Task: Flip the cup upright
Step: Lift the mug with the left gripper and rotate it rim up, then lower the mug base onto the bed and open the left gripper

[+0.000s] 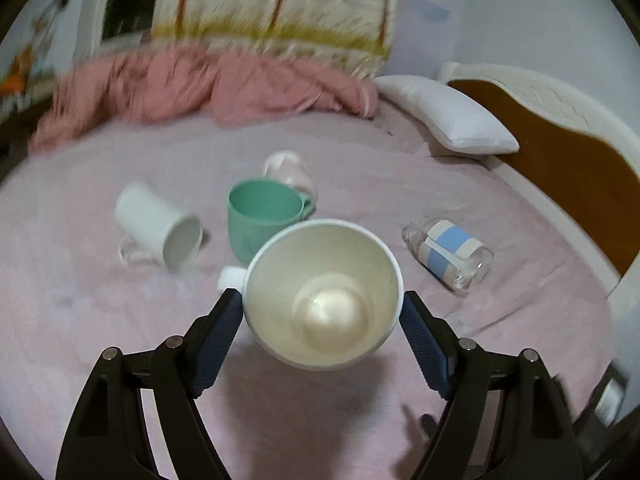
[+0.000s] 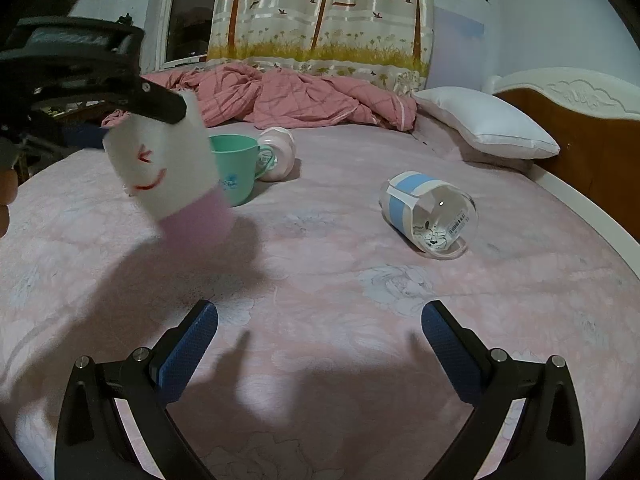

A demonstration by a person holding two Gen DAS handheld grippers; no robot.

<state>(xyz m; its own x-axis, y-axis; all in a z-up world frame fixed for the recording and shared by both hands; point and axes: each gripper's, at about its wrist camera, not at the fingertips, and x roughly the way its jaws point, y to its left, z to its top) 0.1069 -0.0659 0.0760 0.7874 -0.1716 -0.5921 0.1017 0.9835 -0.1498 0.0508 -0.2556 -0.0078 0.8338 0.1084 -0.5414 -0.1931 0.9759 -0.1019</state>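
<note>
Blue-padded left fingers (image 1: pixel 420 334) clamp the paper cup (image 1: pixel 323 294); right fingers (image 2: pixel 188 354) gape wide, holding nothing.

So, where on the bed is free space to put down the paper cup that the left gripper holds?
The paper cup is held in the left gripper. Bare sheet lies ahead of the open right gripper, between the green mug and the fallen clear cup. It is crowded around the green mug, beside the white mug and pink cup.

Left gripper (image 1: pixel 322 312): 2 pads clamped on the paper cup (image 1: pixel 322 295), held at 10 o'clock in the right wrist view. Right gripper (image 2: pixel 320 338): jaws spread wide, nothing between them.
</note>
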